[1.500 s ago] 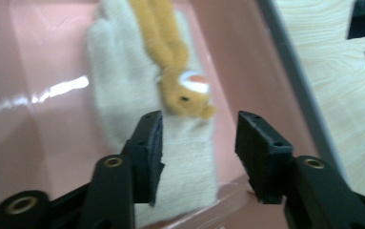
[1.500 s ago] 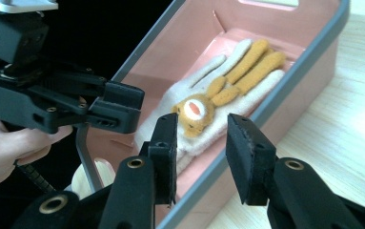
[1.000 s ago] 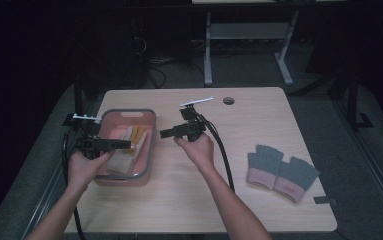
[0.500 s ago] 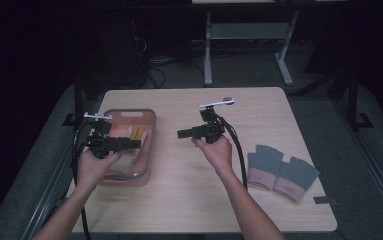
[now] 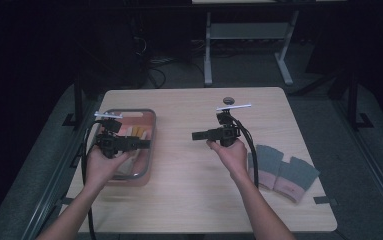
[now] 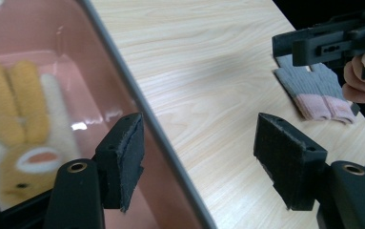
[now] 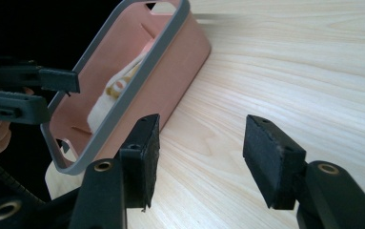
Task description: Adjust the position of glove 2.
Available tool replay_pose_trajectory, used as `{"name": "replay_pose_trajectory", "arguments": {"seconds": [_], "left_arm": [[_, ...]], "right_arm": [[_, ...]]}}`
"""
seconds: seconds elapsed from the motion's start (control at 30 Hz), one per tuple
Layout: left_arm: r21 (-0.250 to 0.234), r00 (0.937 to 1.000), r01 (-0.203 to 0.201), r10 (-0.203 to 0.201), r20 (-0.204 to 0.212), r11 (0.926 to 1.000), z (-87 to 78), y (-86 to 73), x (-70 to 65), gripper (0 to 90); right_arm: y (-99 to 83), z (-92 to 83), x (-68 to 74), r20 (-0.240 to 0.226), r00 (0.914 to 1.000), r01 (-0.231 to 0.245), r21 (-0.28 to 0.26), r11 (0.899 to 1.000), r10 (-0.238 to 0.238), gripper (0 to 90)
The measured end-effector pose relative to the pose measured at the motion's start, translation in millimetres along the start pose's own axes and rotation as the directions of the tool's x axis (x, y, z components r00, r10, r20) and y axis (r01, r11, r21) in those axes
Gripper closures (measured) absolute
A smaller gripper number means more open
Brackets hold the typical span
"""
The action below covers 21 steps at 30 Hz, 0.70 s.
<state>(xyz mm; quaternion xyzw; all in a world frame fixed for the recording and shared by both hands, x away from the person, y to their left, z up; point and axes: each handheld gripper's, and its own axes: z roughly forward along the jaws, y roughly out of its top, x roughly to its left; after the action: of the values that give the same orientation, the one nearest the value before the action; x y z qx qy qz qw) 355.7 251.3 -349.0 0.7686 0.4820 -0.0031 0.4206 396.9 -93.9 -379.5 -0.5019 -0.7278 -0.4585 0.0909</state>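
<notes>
A pink basin point(image 5: 149, 131) with a grey rim stands on the left of the wooden table point(image 5: 189, 200). Inside it lies a yellow and white glove point(image 6: 23, 109). My left gripper point(image 5: 145, 144) hovers over the basin, pointing right, jaws open and empty; the basin's rim point(image 6: 137, 100) runs below its gap point(image 6: 199, 138). My right gripper point(image 5: 195, 135) is held mid-table, pointing left at the basin point(image 7: 132, 81). Its jaws point(image 7: 199, 143) have just been opening, with nothing between them. A pair of grey and pink gloves point(image 5: 284, 172) lies at the right.
A small dark round object point(image 5: 227, 100) sits near the table's far edge. Black cables trail from both grippers toward the near edge. Bare wood lies between the basin and the grey gloves. Beyond the table, the dark floor holds a metal stand point(image 5: 249, 35).
My right gripper has moved rightward, away from the basin, and its jaws stand wider. My left gripper has shifted a little to the right over the basin.
</notes>
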Motion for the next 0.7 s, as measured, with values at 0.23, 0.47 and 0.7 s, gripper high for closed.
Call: {"name": "replay_pose_trajectory", "arguments": {"seconds": [0.23, 0.47, 0.7], "left_arm": [[-0.002, 0.9995, -0.023, 0.023, 0.023, 0.9997, 9.3, 1.7, -13.4, 34.0], [0.005, 0.9976, -0.048, 0.048, 0.051, 0.9988, 25.9, 4.6, -31.7, 33.9], [0.004, 0.9945, -0.07, 0.07, 0.078, 0.9975, 42.5, 5.4, -48.6, 33.6]], "right_arm": [[-5.8, -13.1, -7.7, 0.011, 0.9999, -0.008, -0.008, 1.0, 0.008, 45.6], [-16.2, -31.7, -23.2, 0.031, 0.9991, -0.029, -0.022, 0.999, 0.03, 44.5], [-25.4, -49.7, -39.3, 0.047, 0.9973, -0.055, -0.049, 0.997, 0.057, 44.0]]}}
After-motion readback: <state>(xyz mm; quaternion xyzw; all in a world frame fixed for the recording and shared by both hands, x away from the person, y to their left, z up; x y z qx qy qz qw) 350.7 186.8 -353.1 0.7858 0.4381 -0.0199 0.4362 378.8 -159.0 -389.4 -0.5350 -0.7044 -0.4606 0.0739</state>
